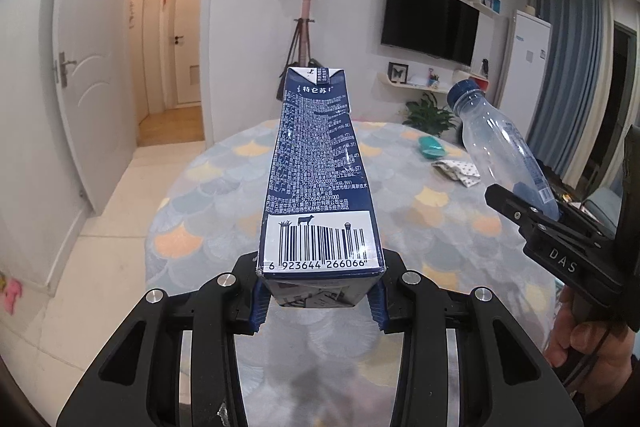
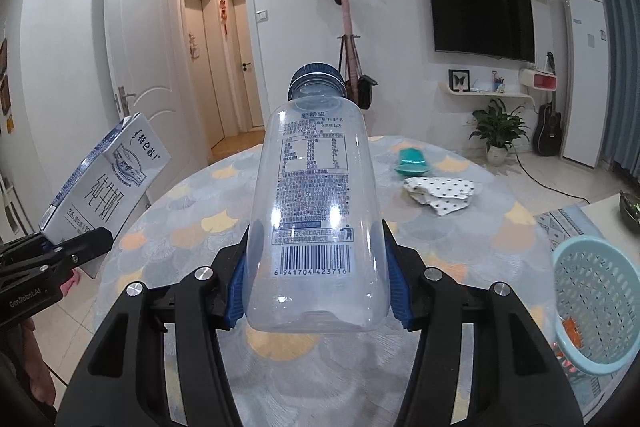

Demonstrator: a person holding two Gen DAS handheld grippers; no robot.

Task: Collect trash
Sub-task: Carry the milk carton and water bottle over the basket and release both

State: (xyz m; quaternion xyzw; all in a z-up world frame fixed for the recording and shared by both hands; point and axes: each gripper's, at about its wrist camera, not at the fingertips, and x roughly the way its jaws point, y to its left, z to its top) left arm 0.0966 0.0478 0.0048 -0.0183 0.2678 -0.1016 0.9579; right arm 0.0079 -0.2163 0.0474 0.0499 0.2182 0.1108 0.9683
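My left gripper (image 1: 318,301) is shut on a blue and white milk carton (image 1: 316,183), held by its base above the round table, pointing away from me. The carton also shows at the left of the right wrist view (image 2: 102,183). My right gripper (image 2: 316,301) is shut on an empty clear plastic bottle (image 2: 316,211) with a blue cap, gripped near its bottom and held above the table. The bottle and right gripper show at the right of the left wrist view (image 1: 500,147). A light blue perforated basket (image 2: 596,307) stands low at the right, with a bit of orange trash inside.
The round table (image 2: 460,235) has a scale-pattern cloth. A teal dish (image 2: 412,163) and a spotted cloth (image 2: 440,193) lie on its far right side. A coat stand (image 2: 348,27), TV, plant and guitar stand behind. An open door is at the left.
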